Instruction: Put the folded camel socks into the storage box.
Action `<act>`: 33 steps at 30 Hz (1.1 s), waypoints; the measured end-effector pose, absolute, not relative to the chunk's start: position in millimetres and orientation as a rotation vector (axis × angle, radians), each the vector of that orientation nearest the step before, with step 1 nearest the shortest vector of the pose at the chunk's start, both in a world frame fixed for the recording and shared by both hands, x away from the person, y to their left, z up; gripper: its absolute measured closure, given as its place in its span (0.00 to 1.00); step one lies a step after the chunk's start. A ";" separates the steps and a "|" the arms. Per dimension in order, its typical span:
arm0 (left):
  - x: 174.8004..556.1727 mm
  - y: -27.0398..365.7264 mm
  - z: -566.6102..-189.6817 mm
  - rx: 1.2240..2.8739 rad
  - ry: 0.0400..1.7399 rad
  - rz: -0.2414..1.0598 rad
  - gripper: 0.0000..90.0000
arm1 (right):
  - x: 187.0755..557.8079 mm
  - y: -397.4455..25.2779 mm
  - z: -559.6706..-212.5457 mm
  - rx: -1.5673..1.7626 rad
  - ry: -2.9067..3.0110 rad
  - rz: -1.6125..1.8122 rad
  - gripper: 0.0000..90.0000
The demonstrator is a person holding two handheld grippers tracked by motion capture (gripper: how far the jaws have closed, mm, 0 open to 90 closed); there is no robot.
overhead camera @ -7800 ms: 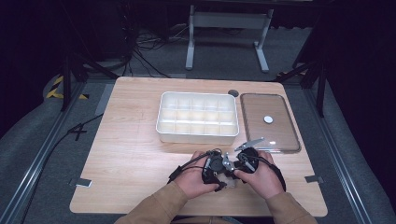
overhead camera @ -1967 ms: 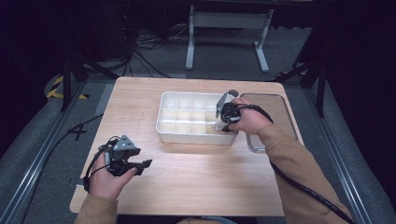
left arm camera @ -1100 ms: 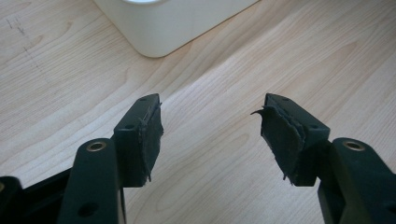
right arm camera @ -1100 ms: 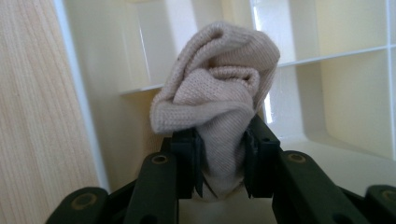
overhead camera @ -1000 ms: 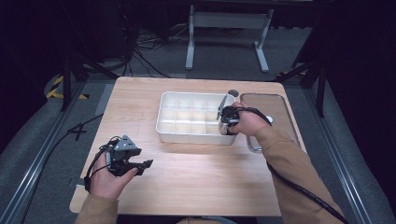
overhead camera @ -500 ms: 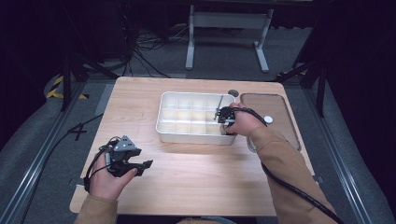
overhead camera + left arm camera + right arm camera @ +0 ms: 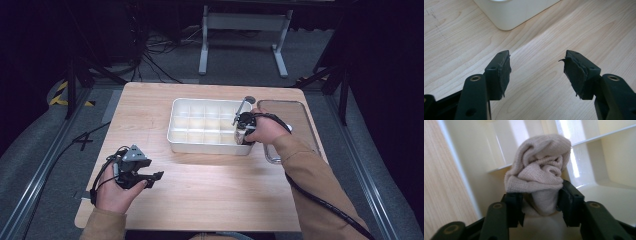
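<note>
Our right gripper [image 7: 539,205] pinches a rolled beige sock [image 7: 539,173] between its jaws, down in a near-right compartment of the white divided tray [image 7: 200,142], with the tray's outer wall close on one side and a divider just behind. Our left gripper [image 7: 536,72] gapes wide and holds nothing, low over bare wooden table [image 7: 215,185], well apart from the tray. The sock is knitted and bunched into folds.

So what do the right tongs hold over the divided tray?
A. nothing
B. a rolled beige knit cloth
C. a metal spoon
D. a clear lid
B: the right gripper view shows the right tongs clamped on a rolled beige knit cloth inside a compartment of the white tray.
</note>
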State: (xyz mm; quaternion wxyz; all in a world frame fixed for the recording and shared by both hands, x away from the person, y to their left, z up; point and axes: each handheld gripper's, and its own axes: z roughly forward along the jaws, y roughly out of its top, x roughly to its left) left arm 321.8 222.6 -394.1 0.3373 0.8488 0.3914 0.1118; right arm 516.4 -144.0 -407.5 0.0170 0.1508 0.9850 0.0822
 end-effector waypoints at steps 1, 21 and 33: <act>321.8 222.6 -394.1 2.212 1.020 0.292 0.43 | 516.4 -144.0 -407.5 0.469 3.061 0.256 0.61; 323.1 219.7 -395.9 2.225 1.012 0.284 0.43 | 509.7 -114.5 -381.6 0.492 2.945 0.440 0.80; 323.5 217.4 -396.9 2.226 1.011 0.284 0.43 | 512.8 -131.6 -387.3 0.585 2.980 0.329 0.96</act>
